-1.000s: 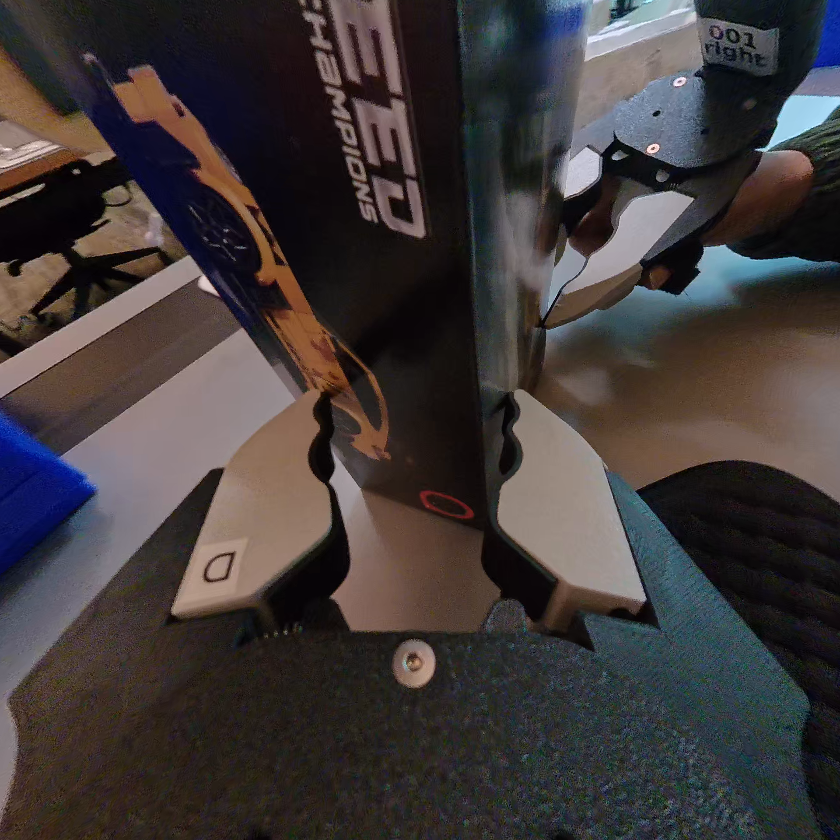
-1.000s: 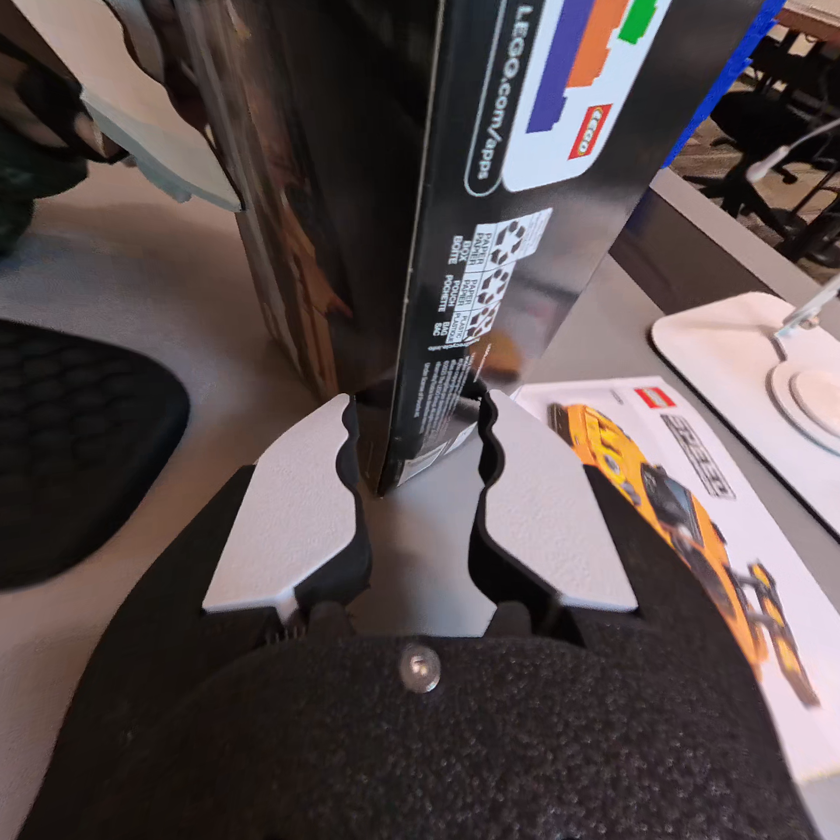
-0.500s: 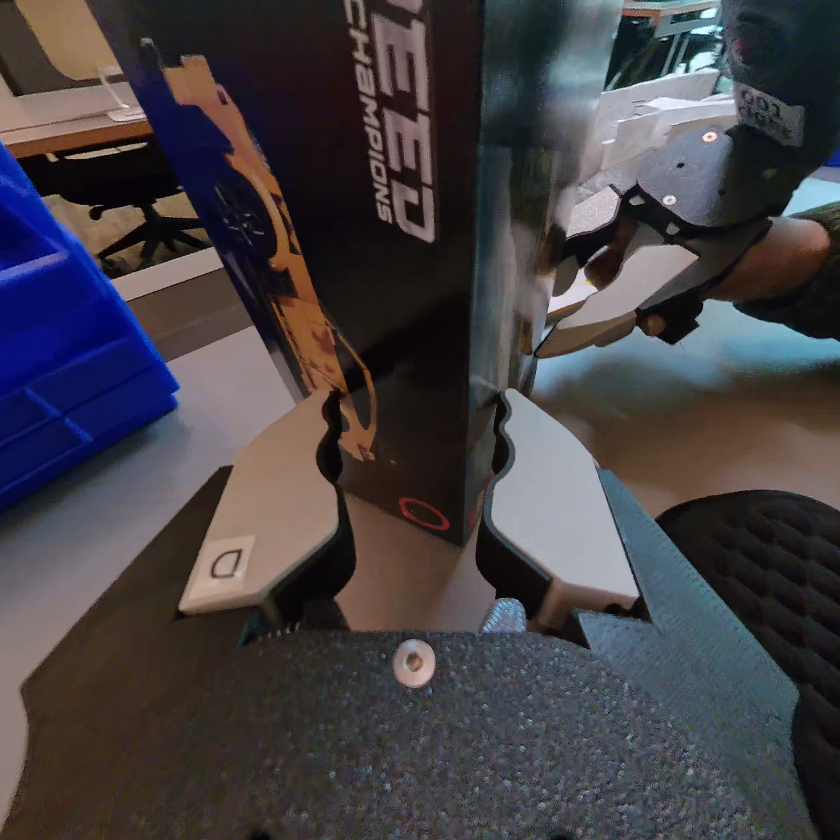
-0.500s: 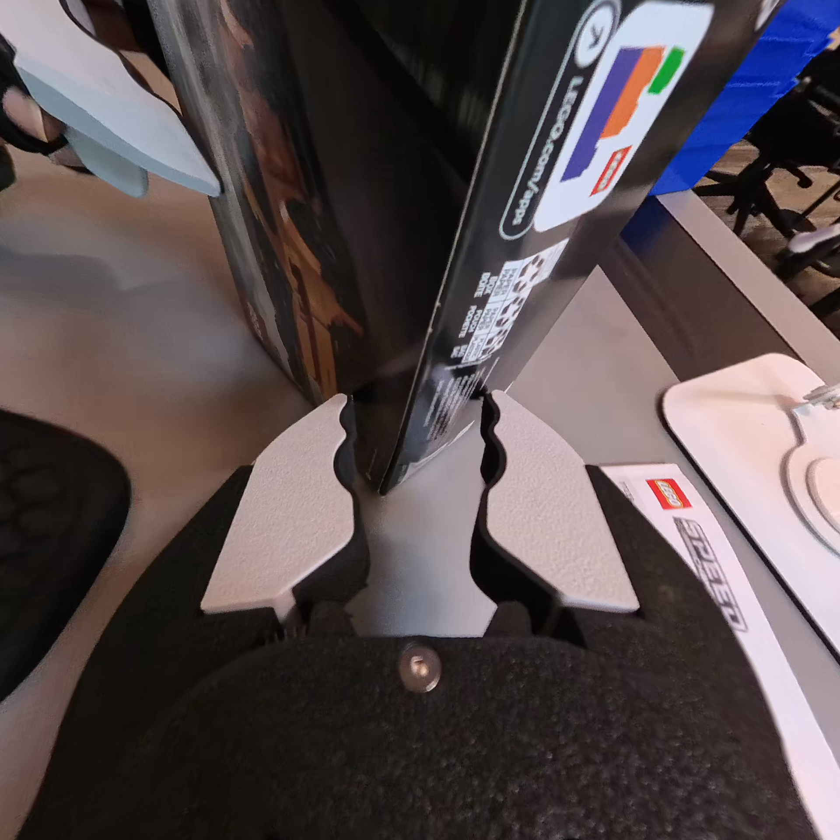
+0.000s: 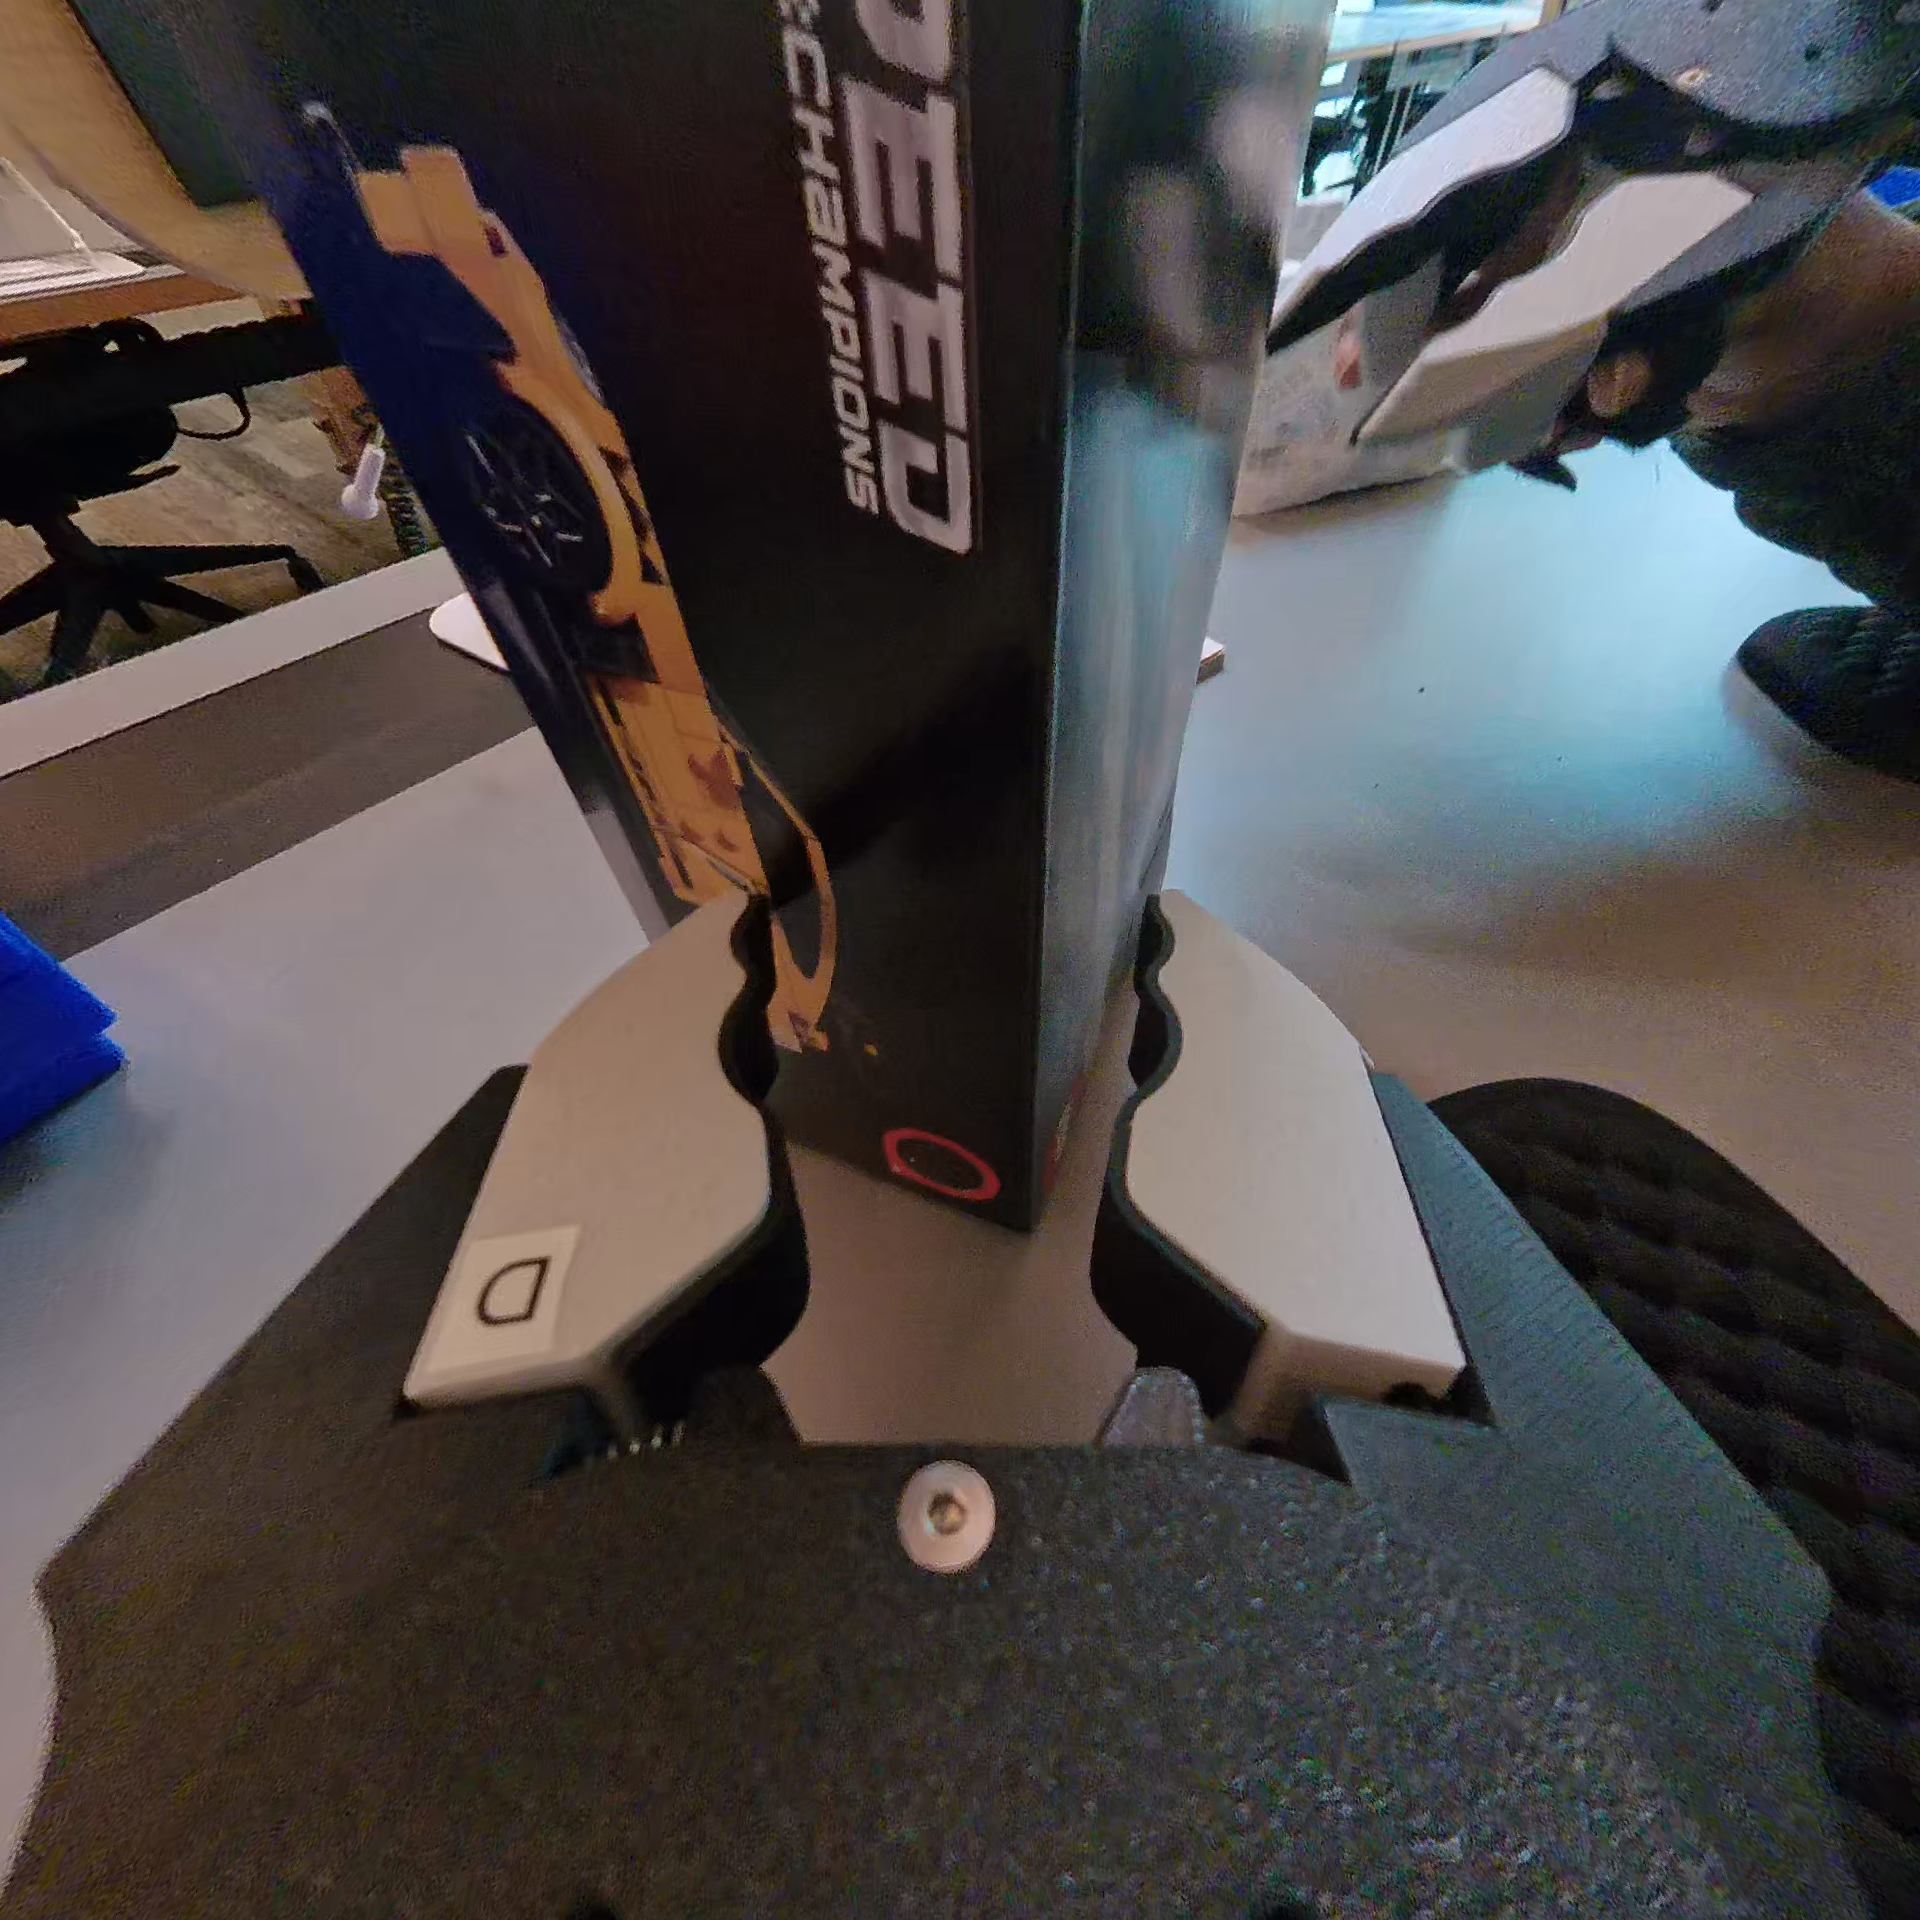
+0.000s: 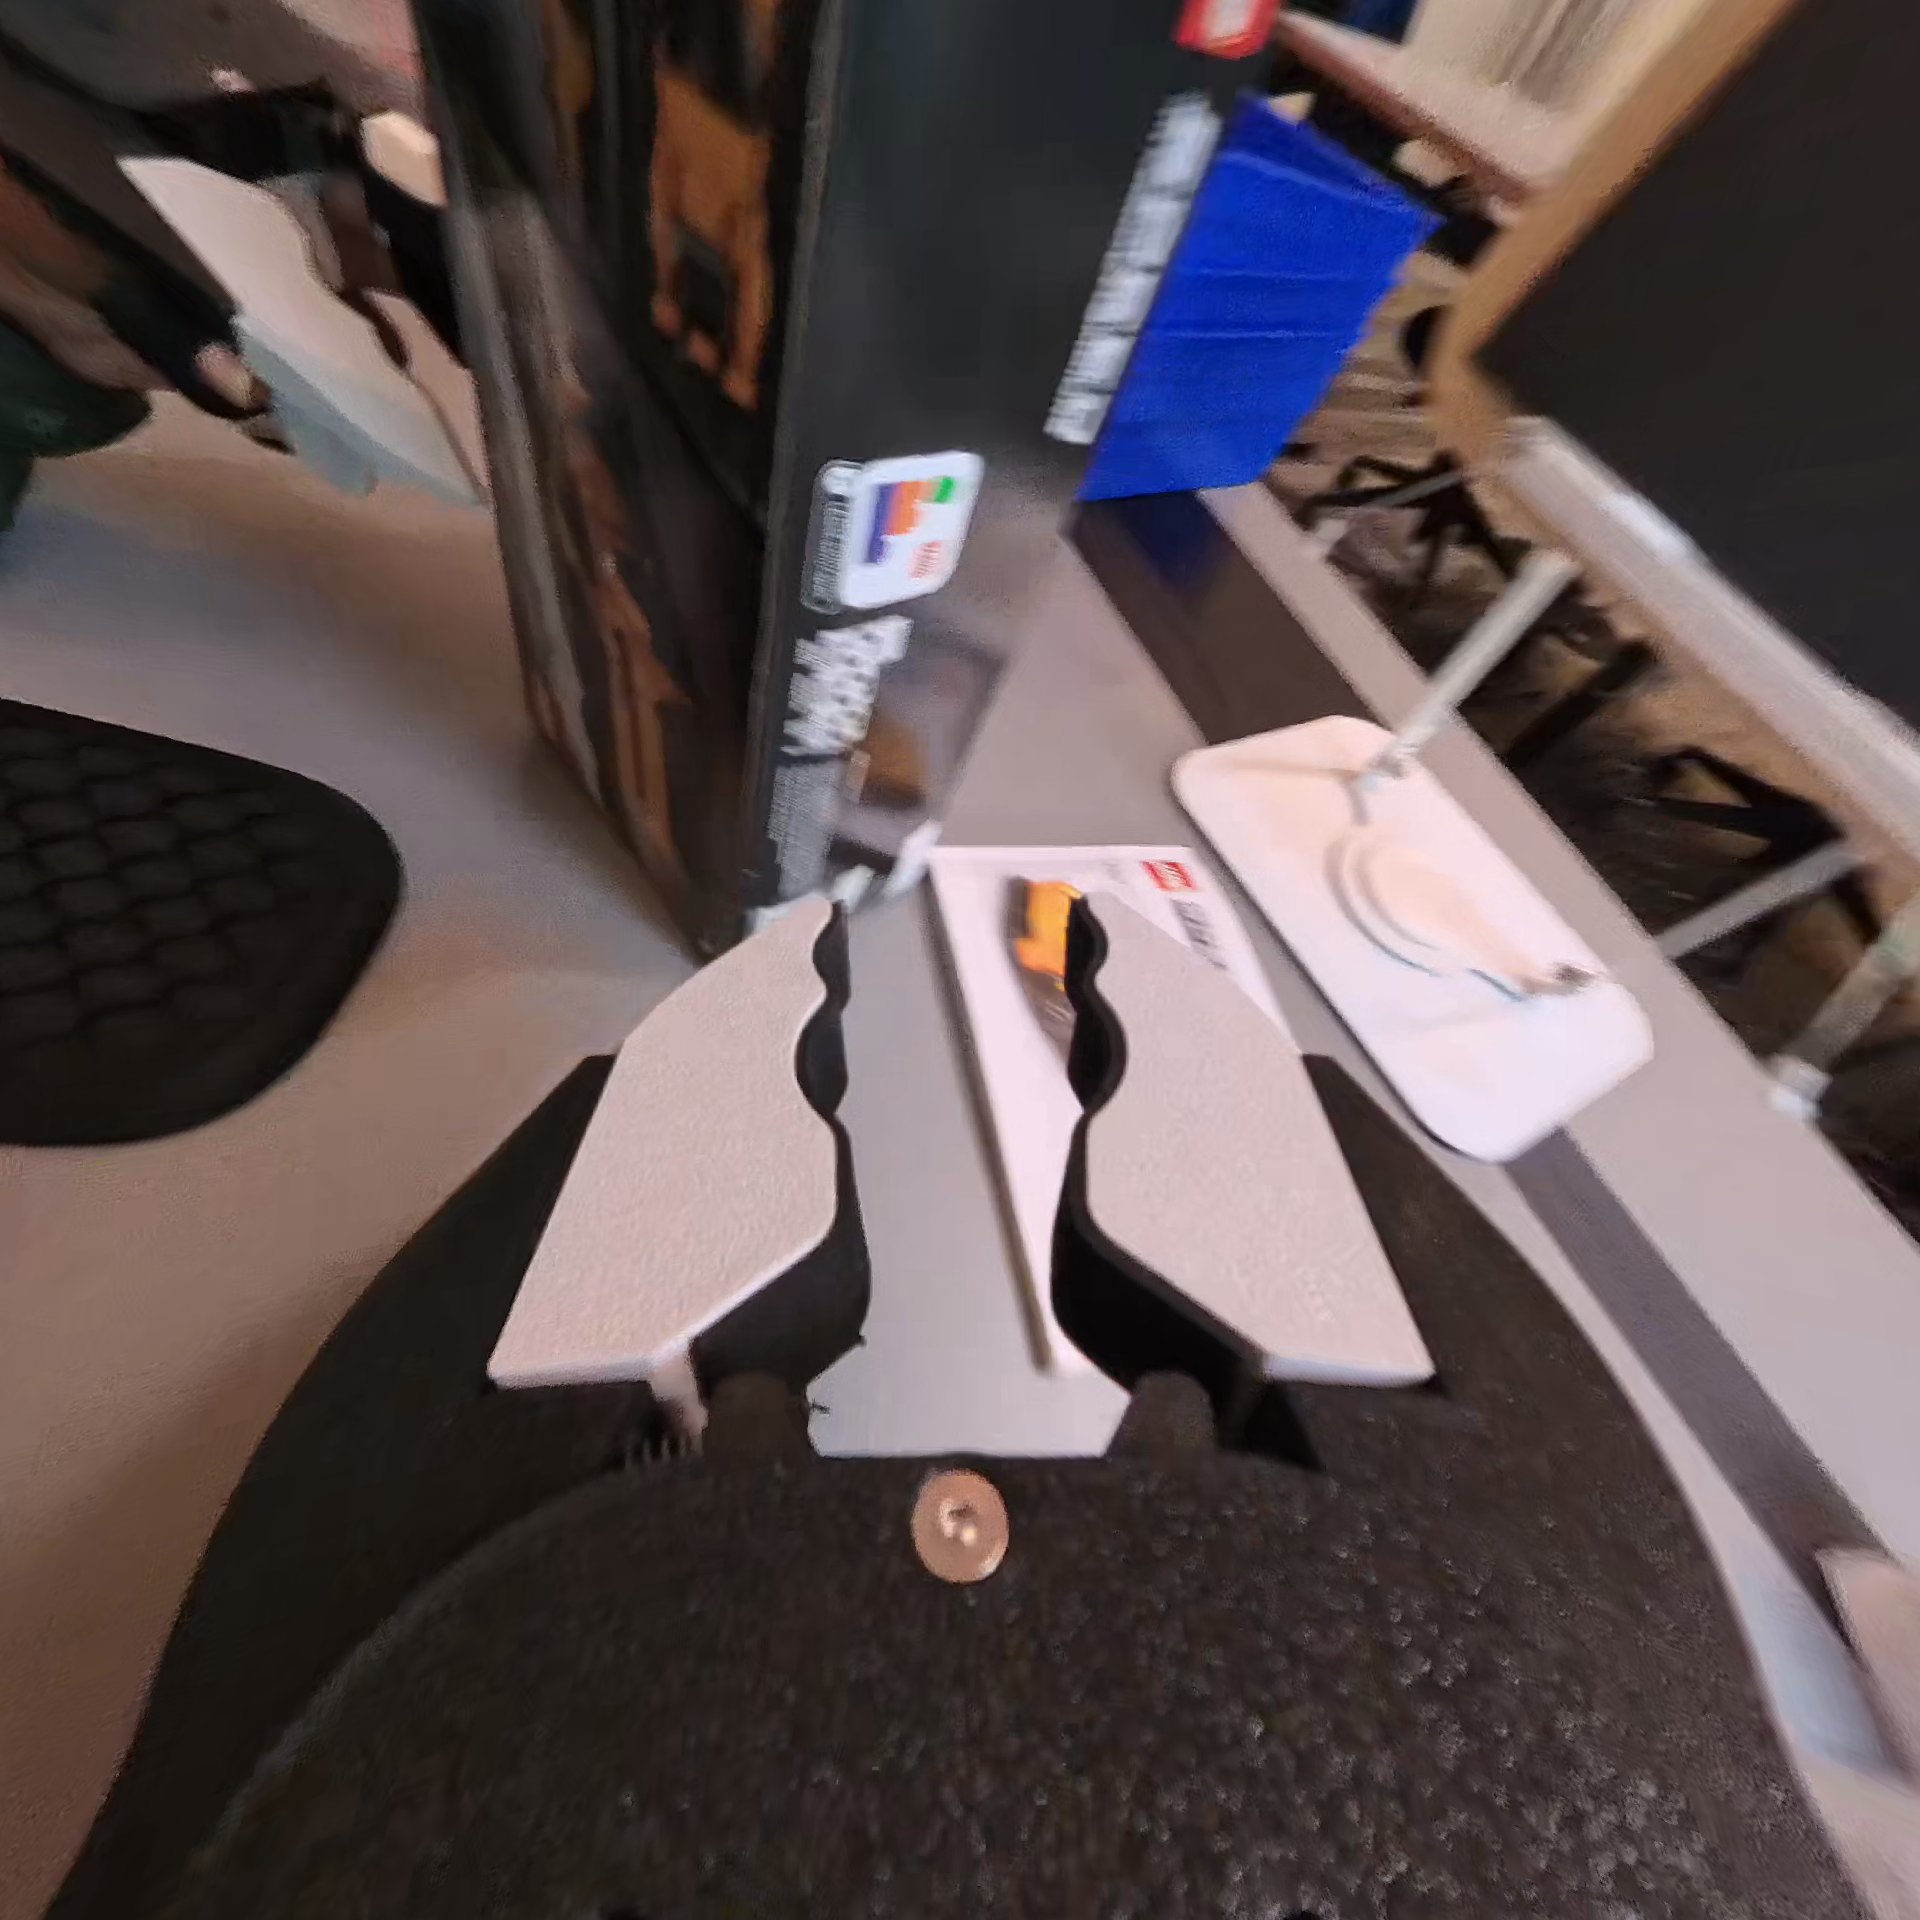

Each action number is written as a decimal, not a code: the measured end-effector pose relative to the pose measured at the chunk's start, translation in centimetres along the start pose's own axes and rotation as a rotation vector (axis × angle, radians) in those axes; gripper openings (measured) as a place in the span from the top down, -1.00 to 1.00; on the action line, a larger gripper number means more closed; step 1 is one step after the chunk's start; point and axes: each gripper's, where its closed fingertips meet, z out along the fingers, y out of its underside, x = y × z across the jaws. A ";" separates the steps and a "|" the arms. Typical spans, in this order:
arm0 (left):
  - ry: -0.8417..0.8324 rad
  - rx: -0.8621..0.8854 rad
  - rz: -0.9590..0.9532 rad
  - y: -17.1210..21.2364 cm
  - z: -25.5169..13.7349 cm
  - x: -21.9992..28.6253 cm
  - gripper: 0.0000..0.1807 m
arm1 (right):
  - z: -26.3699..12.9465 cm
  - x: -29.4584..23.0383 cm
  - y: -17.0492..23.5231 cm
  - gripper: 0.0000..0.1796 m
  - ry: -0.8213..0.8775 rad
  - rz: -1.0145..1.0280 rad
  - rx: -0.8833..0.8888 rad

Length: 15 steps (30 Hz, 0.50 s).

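Note:
A tall black toy-set box [image 5: 914, 416] with a yellow car printed on it stands upright on the grey table [image 5: 312, 987]. My left gripper [image 5: 951, 920] is shut on the box's lower corner, one finger on each face. My right gripper [image 6: 956, 914] is open and empty, just right of the box [image 6: 665, 468] and apart from it. It also shows in the left wrist view [image 5: 1320, 384], raised at the upper right, off the box. A white instruction booklet [image 6: 1039, 883] with a yellow car picture lies flat under the right gripper's fingers.
A black textured mat [image 6: 156, 914] lies on the table near the box and also shows in the left wrist view [image 5: 1714, 1299]. A white flat lamp base [image 6: 1455, 987] sits right of the booklet by the table edge. A blue bin [image 6: 1247, 332] stands behind the box. The left gripper's tips are roughly 20 cm from the right gripper's.
My right gripper has let go of the box, pulled back and swung right over the booklet. My left gripper keeps its hold on the box's corner.

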 end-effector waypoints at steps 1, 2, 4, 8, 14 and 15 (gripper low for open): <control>0.005 0.006 -0.005 -0.1 0.0 0.0 0.28 | -1.6 1.3 0.3 0.55 0.046 0.005 -0.002; 0.006 0.007 -0.005 -0.1 0.0 0.1 0.29 | -3.2 2.6 0.8 0.55 0.085 0.022 -0.002; 0.007 0.006 0.006 -0.1 0.2 0.3 0.31 | -6.0 4.5 1.8 0.55 0.137 0.090 0.020; 0.018 0.001 0.036 -0.2 0.6 0.9 0.32 | -10.2 7.3 4.0 0.55 0.225 0.226 0.091; 0.036 0.161 -0.005 -2.7 -0.9 0.5 0.13 | -13.7 10.0 6.9 0.55 0.335 0.286 0.112; 0.027 0.192 -0.015 -3.1 -1.1 0.1 0.03 | -14.1 10.4 7.1 0.56 0.351 0.286 0.105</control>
